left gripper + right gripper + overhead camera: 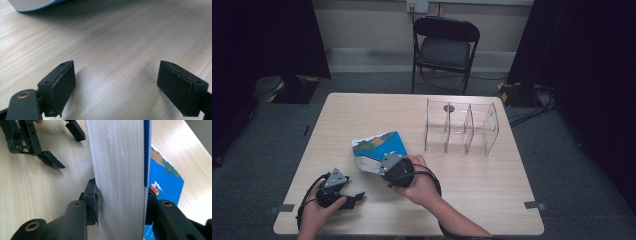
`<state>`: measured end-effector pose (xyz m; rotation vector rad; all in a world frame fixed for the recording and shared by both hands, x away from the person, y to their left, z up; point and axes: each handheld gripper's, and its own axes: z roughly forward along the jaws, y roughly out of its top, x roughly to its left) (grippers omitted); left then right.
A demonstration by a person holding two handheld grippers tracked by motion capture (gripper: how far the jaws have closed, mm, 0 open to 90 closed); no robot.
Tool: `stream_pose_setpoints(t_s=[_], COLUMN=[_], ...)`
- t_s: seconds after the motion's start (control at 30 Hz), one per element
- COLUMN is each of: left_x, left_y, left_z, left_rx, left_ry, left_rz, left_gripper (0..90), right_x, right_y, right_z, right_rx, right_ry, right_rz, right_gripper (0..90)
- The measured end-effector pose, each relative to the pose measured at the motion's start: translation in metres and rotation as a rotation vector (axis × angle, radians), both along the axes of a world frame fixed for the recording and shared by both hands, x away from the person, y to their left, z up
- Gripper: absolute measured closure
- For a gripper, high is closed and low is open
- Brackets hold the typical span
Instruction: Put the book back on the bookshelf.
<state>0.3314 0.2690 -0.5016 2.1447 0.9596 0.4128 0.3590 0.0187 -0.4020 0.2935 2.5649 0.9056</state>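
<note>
Right gripper (120, 202): clamped on book (120, 165), 1 jaw on each cover, page block between. Left gripper (116, 85): jaws spread wide, nothing between, low over bare desk (120, 37). Book: thick, white page edges, blue cover with map-like print; raised at front-centre of desk, near right hand (422, 182). Desk: light wood grain. Clear 3-compartment rack (462, 127) at right rear. Black folding chair (444, 47) behind; grey carpet, dark curtains at both sides.

The left gripper (117, 85) holds its two black fingers (61, 86) wide apart with nothing between them, low over the pale wooden bench (120, 37). At eleven o'clock lies the blue-edged corner of a book (32, 5).
</note>
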Motion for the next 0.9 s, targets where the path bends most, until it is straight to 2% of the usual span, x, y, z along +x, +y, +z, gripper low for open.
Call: stream_pose_setpoints(t_s=[0.07, 0.13, 0.2, 0.4, 0.6, 0.9], left_x=[0.000, 0.000, 0.000, 0.000, 0.000, 0.000], left_y=[0.000, 0.001, 0.001, 0.002, 0.002, 0.003], left_z=[0.000, 0.000, -0.001, -0.001, 0.000, 0.000], left_rx=[-0.019, -0.015, -0.030, -0.025, -0.005, -0.010], left_ry=[0.009, 0.012, 0.007, 0.003, -0.007, 0.001], left_rz=[0.006, 0.002, 0.006, -0.002, -0.015, -0.016], left_gripper=[14.3, 14.3, 14.3, 14.3, 14.3, 14.3], right_x=[0.001, 0.002, 0.002, 0.005, 0.006, 0.008], right_y=[-0.001, -0.001, -0.001, -0.003, -0.005, -0.012], right_z=[0.006, 0.013, 0.018, 0.035, 0.044, 0.057], right_rx=[0.005, -0.007, -0.013, -0.009, -0.007, -0.007], right_ry=[0.017, 0.025, 0.035, 0.089, 0.120, 0.165], right_rz=[0.001, 0.000, -0.002, -0.007, -0.011, -0.024], right_gripper=[61.2, 61.4, 61.5, 61.7, 61.8, 61.8])
